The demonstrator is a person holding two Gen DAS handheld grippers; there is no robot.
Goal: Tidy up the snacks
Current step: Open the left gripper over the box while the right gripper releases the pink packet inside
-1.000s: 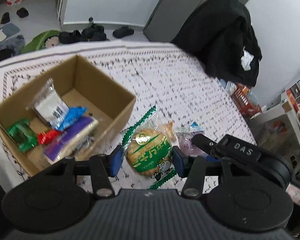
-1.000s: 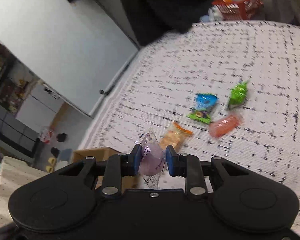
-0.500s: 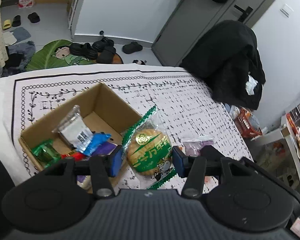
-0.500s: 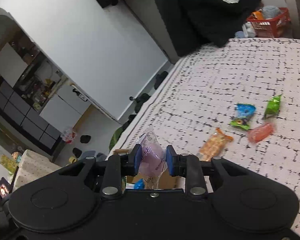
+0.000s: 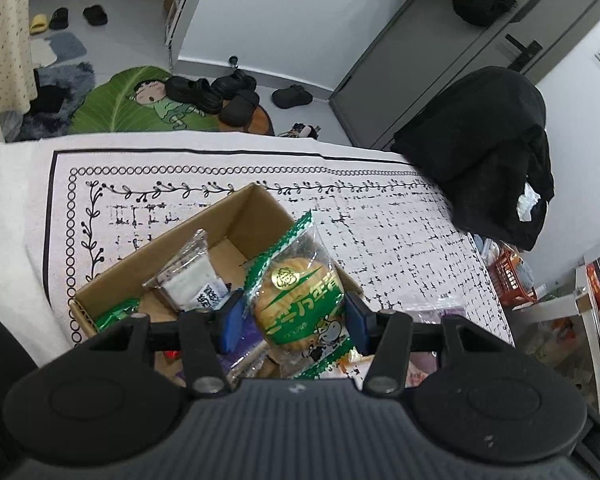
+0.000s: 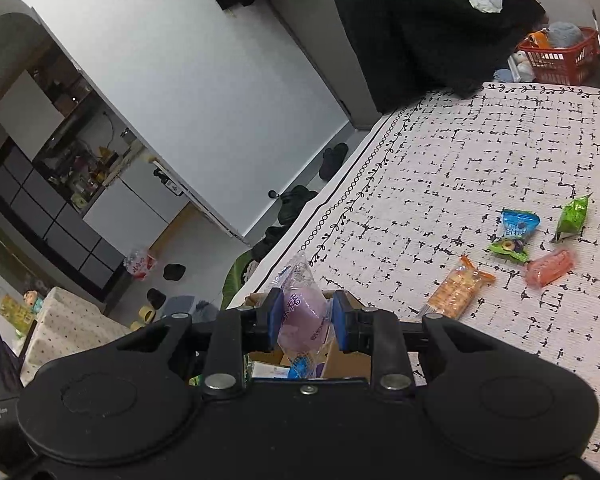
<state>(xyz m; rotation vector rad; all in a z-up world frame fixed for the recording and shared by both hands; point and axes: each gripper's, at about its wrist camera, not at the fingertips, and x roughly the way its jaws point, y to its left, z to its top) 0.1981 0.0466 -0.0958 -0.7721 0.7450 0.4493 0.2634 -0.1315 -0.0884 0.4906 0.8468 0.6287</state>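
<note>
left gripper [image 5: 294,316] clamps green cookie pack [image 5: 300,300] over cardboard box [image 5: 256,212] | right gripper [image 6: 304,316] pinches purple snack pouch [image 6: 302,312] above box edge at 6 o'clock | risk: both releasing together, packs collide or slide off the rim onto the tablecloth [image 6: 480,152]

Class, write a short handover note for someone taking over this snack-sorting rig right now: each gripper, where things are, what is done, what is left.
Left gripper: shut on the green biscuit packet, above the cardboard box.
Right gripper: shut on the purple snack bag, above the box too.
Done: several snacks already lie in the box, including a white packet.
Left: drop both held snacks in, then fetch five from the tablecloth: orange packet, pink packet, blue packet, small green packet, green pouch.
</note>
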